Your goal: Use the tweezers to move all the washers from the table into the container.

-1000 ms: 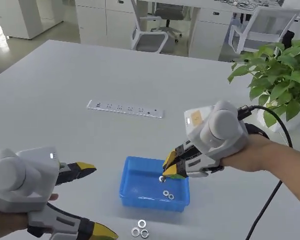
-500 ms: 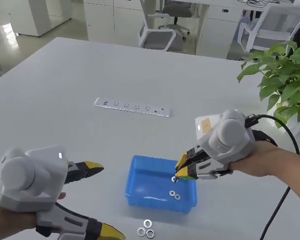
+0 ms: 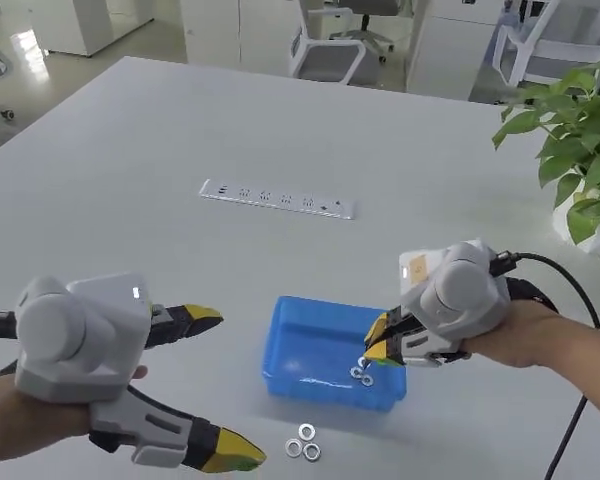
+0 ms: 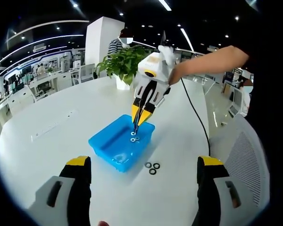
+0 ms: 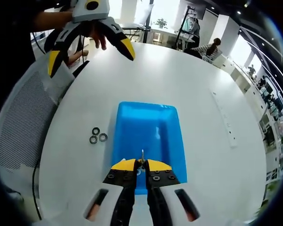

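A blue container (image 3: 300, 345) sits on the white table, with small steel washers (image 3: 362, 375) lying in its near right corner. My right gripper (image 3: 383, 347) is shut on thin tweezers (image 3: 368, 360) whose tip reaches down into the container right by those washers; whether it holds one is too small to tell. Three washers (image 3: 303, 443) lie together on the table in front of the container. My left gripper (image 3: 215, 388) hovers wide open at the lower left, holding nothing. In the right gripper view the tweezers (image 5: 142, 156) point over the container (image 5: 146, 117).
A white power strip (image 3: 278, 200) lies farther back on the table. A potted plant (image 3: 580, 130) stands at the right edge, and a black cable (image 3: 570, 300) trails from the right gripper. Office chairs and desks stand beyond the table.
The right gripper has carried the tweezers tip lower and toward the container's near right corner, close to the washers there. The left gripper stays open. The head camera has shifted.
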